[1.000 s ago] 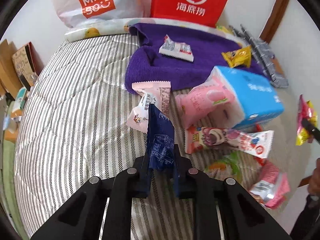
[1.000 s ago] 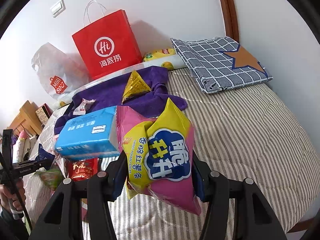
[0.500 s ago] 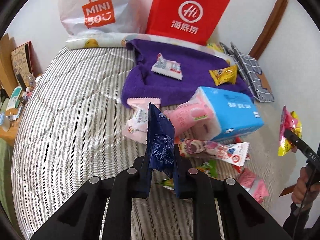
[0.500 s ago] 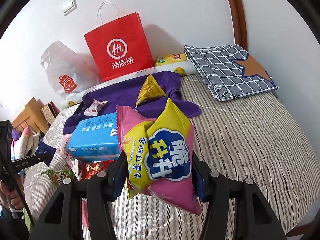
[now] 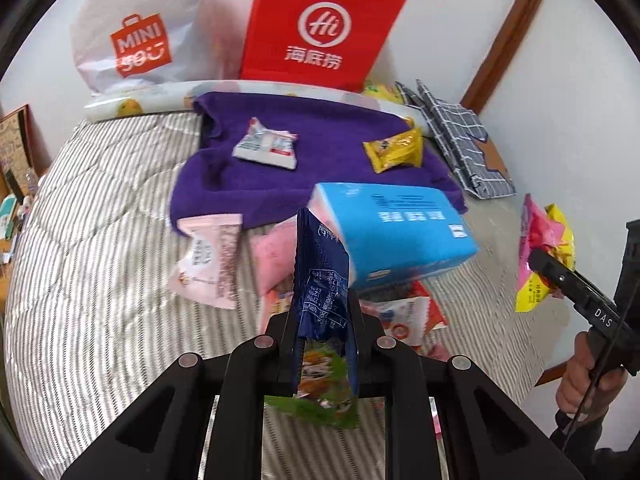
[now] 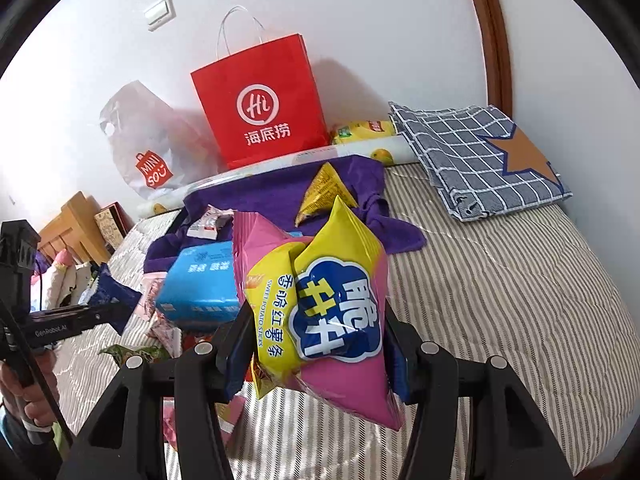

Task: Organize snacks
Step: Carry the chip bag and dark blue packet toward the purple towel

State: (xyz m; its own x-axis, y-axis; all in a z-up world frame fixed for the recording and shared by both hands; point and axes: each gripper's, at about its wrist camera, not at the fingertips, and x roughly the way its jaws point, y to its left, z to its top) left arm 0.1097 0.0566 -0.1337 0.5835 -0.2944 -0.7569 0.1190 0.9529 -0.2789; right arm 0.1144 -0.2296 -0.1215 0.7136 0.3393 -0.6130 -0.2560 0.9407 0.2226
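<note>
My left gripper (image 5: 320, 344) is shut on a dark blue snack packet (image 5: 322, 276), held upright above the striped bed; it also shows in the right wrist view (image 6: 114, 294). My right gripper (image 6: 316, 344) is shut on a pink and yellow sweet potato sticks bag (image 6: 320, 312), seen at the right in the left wrist view (image 5: 540, 256). A purple towel (image 5: 320, 148) holds a white-red packet (image 5: 266, 148) and a yellow packet (image 5: 394, 150). Pink packets (image 5: 208, 264), a red-white packet (image 5: 404, 312) and a green packet (image 5: 316, 392) lie near a blue tissue pack (image 5: 392, 232).
A red paper bag (image 5: 320, 28) and a white MINISO bag (image 5: 136, 36) stand against the wall behind the towel. A folded checked cloth (image 6: 480, 152) lies at the bed's far right. Wooden furniture (image 6: 76, 228) stands left of the bed.
Both grippers have lifted and pulled back from the bed with their packets still held. The bags at the wall now sit larger and higher in view.
</note>
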